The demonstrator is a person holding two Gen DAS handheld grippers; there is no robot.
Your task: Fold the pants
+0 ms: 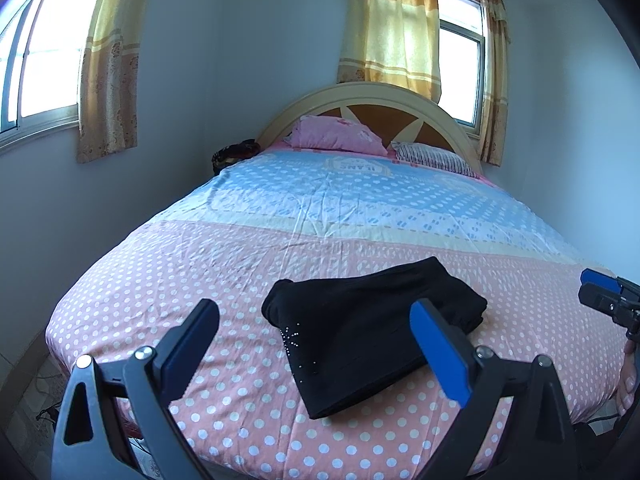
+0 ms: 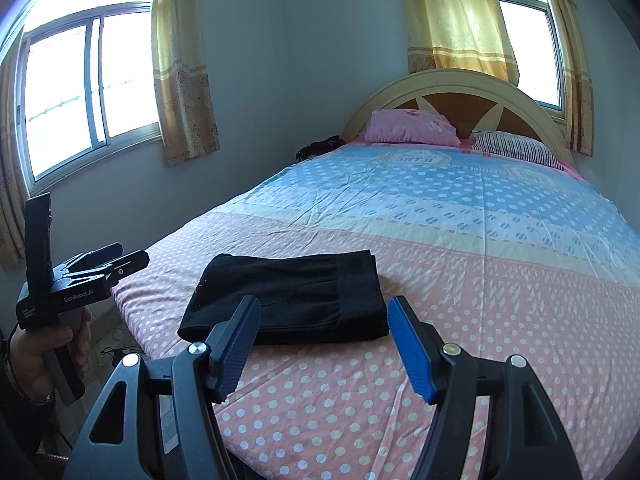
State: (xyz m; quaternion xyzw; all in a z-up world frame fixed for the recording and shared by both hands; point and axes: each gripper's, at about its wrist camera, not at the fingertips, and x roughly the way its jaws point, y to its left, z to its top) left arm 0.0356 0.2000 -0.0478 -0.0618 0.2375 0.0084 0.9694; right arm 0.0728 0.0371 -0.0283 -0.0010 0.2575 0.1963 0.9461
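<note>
Pants (image 1: 368, 332) lie folded on the bed (image 1: 240, 264), left gripper (image 1: 316, 344) and right gripper (image 2: 324, 344) both spread wide, empty.

White lettering "GenRobot.AI" stands on the black body of the left hand-held gripper (image 2: 116, 258), seen in the right wrist view. Smaller print beside it is illegible. The bed sheet (image 1: 352, 166) carries an upside-down emblem near the pillows; its letters cannot be read reliably.

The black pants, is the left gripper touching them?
Apart. The right wrist view shows the left gripper held off the bed's near corner, with bedsheet between it and the folded black pants.
</note>
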